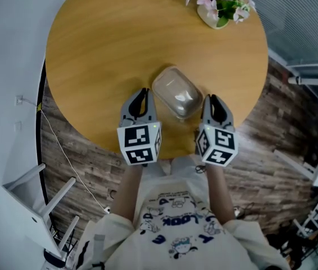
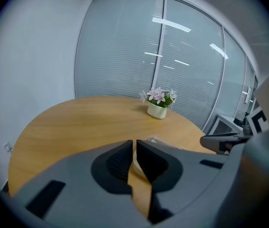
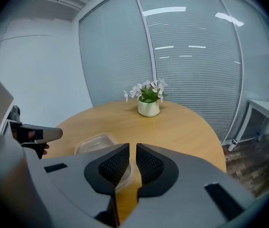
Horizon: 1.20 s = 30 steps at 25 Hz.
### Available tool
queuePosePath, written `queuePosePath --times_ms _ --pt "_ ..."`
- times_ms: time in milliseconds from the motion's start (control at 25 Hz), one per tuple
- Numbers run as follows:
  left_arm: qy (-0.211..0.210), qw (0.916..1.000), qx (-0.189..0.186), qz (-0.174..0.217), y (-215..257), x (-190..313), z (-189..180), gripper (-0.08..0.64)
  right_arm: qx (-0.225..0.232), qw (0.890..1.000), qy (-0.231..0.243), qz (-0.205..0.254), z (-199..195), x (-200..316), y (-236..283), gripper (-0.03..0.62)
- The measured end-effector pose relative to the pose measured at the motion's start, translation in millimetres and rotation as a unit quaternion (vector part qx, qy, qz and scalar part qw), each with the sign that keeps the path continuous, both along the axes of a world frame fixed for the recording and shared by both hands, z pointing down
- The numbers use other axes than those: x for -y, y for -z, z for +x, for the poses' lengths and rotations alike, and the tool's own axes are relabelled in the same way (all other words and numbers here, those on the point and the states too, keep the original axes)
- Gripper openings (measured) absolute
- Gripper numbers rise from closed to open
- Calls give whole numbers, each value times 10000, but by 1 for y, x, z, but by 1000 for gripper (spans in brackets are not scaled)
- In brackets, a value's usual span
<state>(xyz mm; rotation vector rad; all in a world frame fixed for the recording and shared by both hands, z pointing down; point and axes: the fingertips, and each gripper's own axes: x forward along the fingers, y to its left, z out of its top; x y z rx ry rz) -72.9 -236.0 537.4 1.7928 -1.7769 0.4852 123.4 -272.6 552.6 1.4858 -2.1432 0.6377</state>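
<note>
A clear plastic container with a rounded lid lies near the front edge of the round wooden table. My left gripper hovers just left of it, jaws shut and holding nothing. On the container's right side, my right gripper is also shut and empty. In the left gripper view the shut jaws hide most of the container. The right gripper view shows its jaws shut, with the container ahead to the left. Neither gripper touches it.
A white pot of pink flowers stands at the table's far right edge. A white chair and a cable lie on the wood floor at left. White furniture legs stand to the right, before a blinded glass wall.
</note>
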Motion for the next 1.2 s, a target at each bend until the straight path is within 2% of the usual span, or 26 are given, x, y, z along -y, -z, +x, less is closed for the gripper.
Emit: queuePosePath --times_ms 520,720,1200 --pt "-47 9993 -109 -358 -32 17 4 71 82 9992 177 -348 -1 0 -26 70" --pt "-46 9987 -151 -489 -44 18 7 74 202 9981 177 -559 -2 -4 -36 78" --pt "43 9983 -268 -518 -54 19 7 72 983 9910 81 -900 -6 -3 -45 78"
